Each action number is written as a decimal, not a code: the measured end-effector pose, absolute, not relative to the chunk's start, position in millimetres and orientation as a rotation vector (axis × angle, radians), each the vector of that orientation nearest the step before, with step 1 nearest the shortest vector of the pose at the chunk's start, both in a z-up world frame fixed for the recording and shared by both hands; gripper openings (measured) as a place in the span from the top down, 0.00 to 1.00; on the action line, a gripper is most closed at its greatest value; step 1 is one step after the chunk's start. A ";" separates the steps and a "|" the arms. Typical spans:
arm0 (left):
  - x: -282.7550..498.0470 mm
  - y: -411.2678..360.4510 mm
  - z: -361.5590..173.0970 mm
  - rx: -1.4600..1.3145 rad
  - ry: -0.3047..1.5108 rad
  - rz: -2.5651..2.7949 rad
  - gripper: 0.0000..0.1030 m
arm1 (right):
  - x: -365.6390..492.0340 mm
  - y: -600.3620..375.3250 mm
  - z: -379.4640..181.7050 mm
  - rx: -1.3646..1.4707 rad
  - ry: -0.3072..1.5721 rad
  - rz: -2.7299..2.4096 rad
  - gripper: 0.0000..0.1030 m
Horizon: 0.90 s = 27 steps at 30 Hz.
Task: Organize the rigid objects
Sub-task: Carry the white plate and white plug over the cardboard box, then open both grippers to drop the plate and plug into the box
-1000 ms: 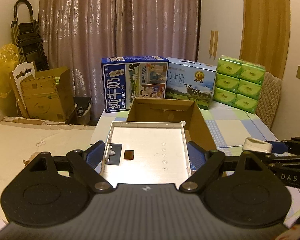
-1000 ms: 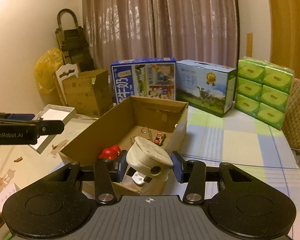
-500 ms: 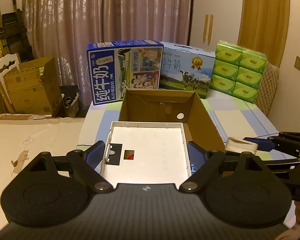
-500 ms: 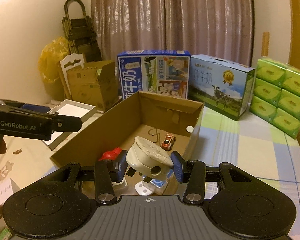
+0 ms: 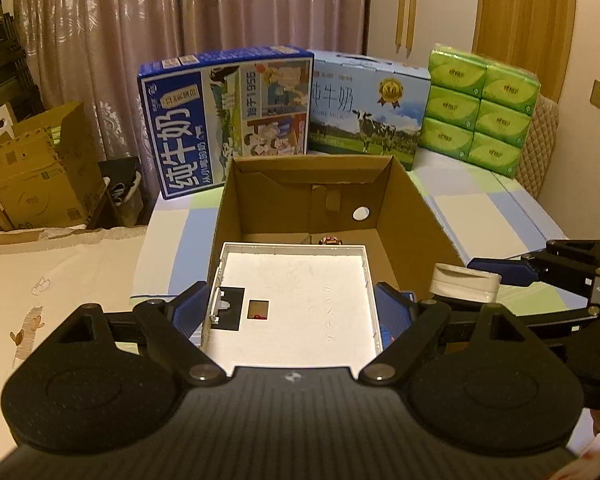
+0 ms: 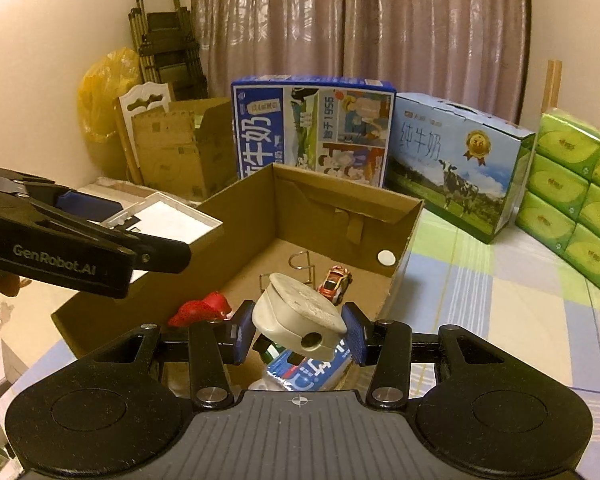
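Observation:
My left gripper (image 5: pixel 292 304) is shut on a flat white plastic tray-like cover (image 5: pixel 300 304) and holds it over the near-left part of the open cardboard box (image 5: pixel 416 216). My right gripper (image 6: pixel 298 330) is shut on a white plug adapter (image 6: pixel 296 314) above the box's near end (image 6: pixel 404 236). The cover also shows in the right wrist view (image 6: pixel 168 220), as does the left gripper (image 6: pixel 80 248). The adapter also shows in the left wrist view (image 5: pixel 464 282). Inside the box lie a red toy (image 6: pixel 198 310), a small toy car (image 6: pixel 336 278), a wire hook (image 6: pixel 300 264) and a blue-labelled bottle (image 6: pixel 308 372).
Two milk cartons (image 5: pixel 228 116) (image 5: pixel 368 108) and a pack of green tissues (image 5: pixel 484 108) stand behind the box on the checked tablecloth (image 6: pixel 500 304). Cardboard boxes (image 5: pixel 36 172) and a folding trolley (image 6: pixel 168 48) stand at the left by the curtain.
Both grippers have moved forward, toward the box. The cover now hangs over the box's near-left part and the adapter sits above the box interior. Both grips are unchanged.

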<state>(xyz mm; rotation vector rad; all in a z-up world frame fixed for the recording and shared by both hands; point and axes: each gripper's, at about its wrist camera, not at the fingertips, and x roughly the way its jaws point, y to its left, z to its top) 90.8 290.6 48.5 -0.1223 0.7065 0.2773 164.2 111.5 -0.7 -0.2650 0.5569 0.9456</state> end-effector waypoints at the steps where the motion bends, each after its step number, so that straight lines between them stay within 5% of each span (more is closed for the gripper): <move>1: 92.9 292.1 46.1 -0.125 0.712 0.276 0.18 | 165.3 112.9 -2.0 -0.267 0.559 0.947 0.58; 27: 110.0 306.6 21.9 -0.130 0.770 0.259 0.17 | 171.2 131.7 -18.1 -0.296 0.605 0.968 0.58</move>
